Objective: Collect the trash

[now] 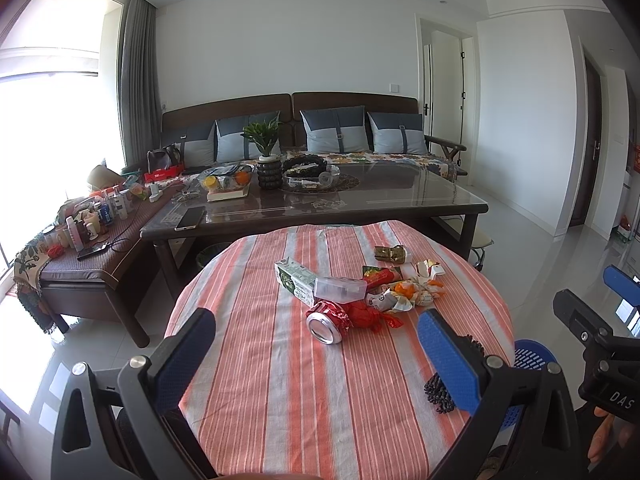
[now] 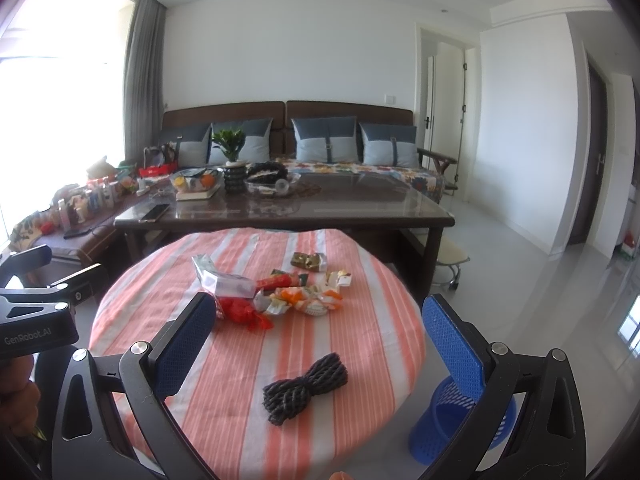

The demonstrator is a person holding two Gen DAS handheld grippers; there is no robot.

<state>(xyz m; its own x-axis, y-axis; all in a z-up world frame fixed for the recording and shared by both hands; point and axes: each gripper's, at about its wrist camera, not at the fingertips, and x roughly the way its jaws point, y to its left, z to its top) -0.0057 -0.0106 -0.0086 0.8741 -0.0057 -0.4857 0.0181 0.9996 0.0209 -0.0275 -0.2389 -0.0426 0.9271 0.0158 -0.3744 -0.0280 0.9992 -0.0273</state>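
Two grippers present. The left gripper [image 1: 316, 354] and the right gripper [image 2: 318, 344] both stand released, jaws wide apart, nothing between them, above the near edge of the round desk [image 1: 280, 400], which carries an orange-and-grey striped cloth.

Trash lies clustered at the desk's centre:
- One crushed aluminium can [image 1: 326, 326], red body, silver end facing the left camera, long axis running away toward the right.
- One green-and-white carton [image 1: 294, 280], flat, long axis diagonal.
- One clear plastic box [image 1: 340, 289] resting on the carton.
- Several crinkled foil wrappers [image 1: 408, 296]; exact count cannot be told.

One dark rope bundle [image 2: 306, 388], bow-shaped, lies apart, nearer.

One blue perforated plastic basket [image 2: 452, 428] stands on the floor beside the desk.
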